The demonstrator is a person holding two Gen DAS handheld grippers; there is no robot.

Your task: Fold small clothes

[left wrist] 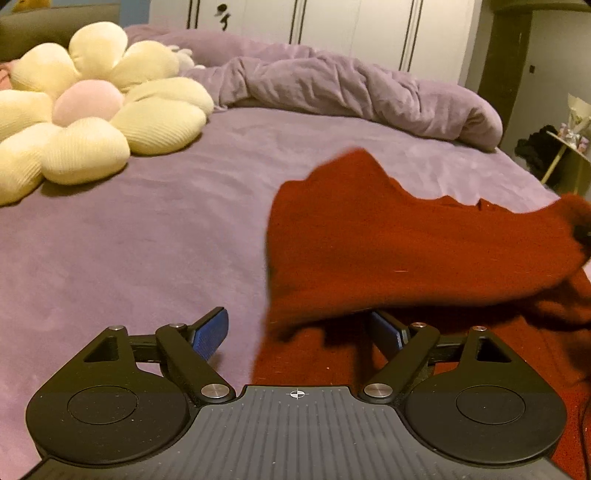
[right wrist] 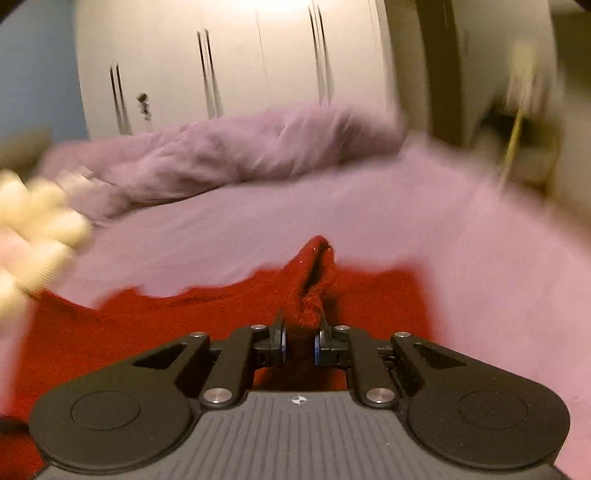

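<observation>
A dark red knitted garment [left wrist: 406,251] lies on the purple bed sheet [left wrist: 147,236]. In the left wrist view a part of it hangs lifted over the rest, with its far right end held up. My left gripper [left wrist: 299,332] is open at the garment's left edge; its right blue pad [left wrist: 388,328] is partly under the lifted cloth. In the right wrist view my right gripper [right wrist: 299,343] is shut on a bunched fold of the red garment [right wrist: 310,291], above the flat part [right wrist: 147,325]. That view is motion-blurred.
A cream flower-shaped cushion [left wrist: 85,110] lies at the left of the bed. A crumpled purple duvet [left wrist: 351,88] lies along the far side. White wardrobe doors [left wrist: 332,26] stand behind. A small side table [left wrist: 569,151] stands at the right beyond the bed's edge.
</observation>
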